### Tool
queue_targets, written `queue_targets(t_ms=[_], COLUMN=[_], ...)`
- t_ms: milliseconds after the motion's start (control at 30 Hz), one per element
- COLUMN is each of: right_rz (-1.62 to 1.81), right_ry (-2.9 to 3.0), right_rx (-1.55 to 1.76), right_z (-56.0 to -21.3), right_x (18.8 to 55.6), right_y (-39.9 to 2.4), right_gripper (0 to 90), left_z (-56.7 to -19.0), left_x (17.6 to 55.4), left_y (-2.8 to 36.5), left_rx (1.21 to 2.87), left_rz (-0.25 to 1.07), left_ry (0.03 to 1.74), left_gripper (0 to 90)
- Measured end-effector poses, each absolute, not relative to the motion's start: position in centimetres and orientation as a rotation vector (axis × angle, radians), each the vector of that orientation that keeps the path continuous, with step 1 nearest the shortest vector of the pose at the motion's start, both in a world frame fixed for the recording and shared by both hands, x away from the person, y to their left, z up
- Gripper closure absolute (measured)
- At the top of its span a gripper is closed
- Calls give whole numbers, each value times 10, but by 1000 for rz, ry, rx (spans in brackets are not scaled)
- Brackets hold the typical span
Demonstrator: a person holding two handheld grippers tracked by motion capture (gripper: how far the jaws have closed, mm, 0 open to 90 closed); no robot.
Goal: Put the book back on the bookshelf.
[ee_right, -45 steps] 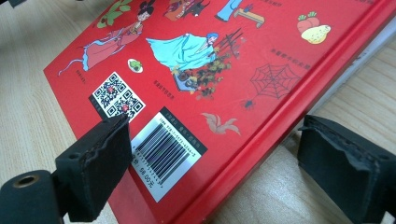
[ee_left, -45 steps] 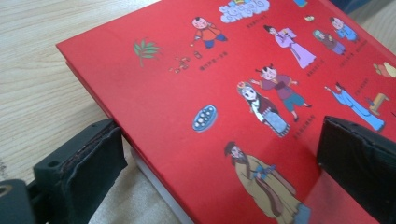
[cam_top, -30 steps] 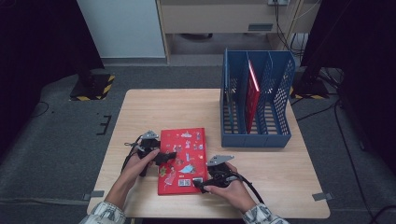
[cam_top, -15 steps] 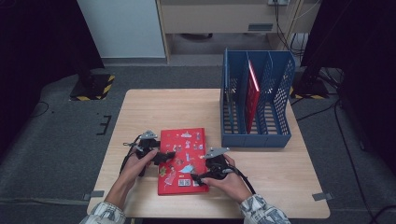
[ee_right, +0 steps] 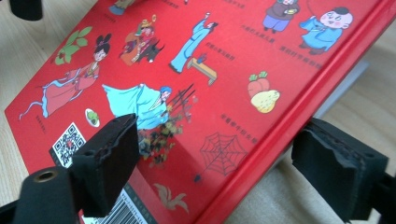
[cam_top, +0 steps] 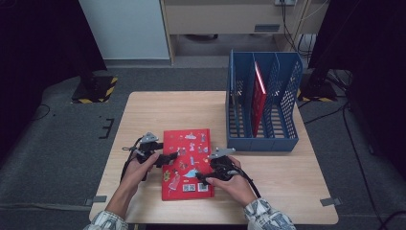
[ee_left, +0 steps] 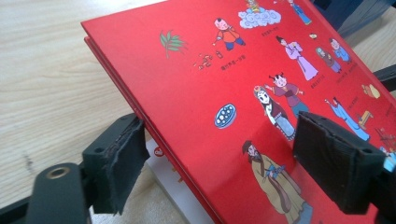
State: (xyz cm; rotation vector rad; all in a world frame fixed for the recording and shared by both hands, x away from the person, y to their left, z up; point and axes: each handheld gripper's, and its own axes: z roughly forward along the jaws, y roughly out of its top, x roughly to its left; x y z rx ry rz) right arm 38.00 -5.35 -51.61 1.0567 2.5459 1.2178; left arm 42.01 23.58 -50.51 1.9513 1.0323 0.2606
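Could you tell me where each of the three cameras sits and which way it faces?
High view: above the person's side, looking forward and down on the table; forearms, left gripper, right gripper.
Left gripper view: on that gripper, facing the red book between its jaws.
Right gripper view: likewise, from the opposite edge.
All three share the book.
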Motion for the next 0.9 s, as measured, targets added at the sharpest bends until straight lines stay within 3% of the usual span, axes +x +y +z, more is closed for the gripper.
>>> queue_targets(t_ms=[600, 900], right_rz=[1214, 1201], right_ry=[2508, 2511], right_rx=[1069, 1037], right_z=[-493, -478], right_x=[394, 400], right_y=[-50, -46], right_gripper=[236, 270], left_z=[-476, -465], left_x=[412, 410], left_y=[227, 233], left_rx=[1980, 1943], left_rz=[309, 293], left_ry=[1043, 1029], left_gripper=[194, 262])
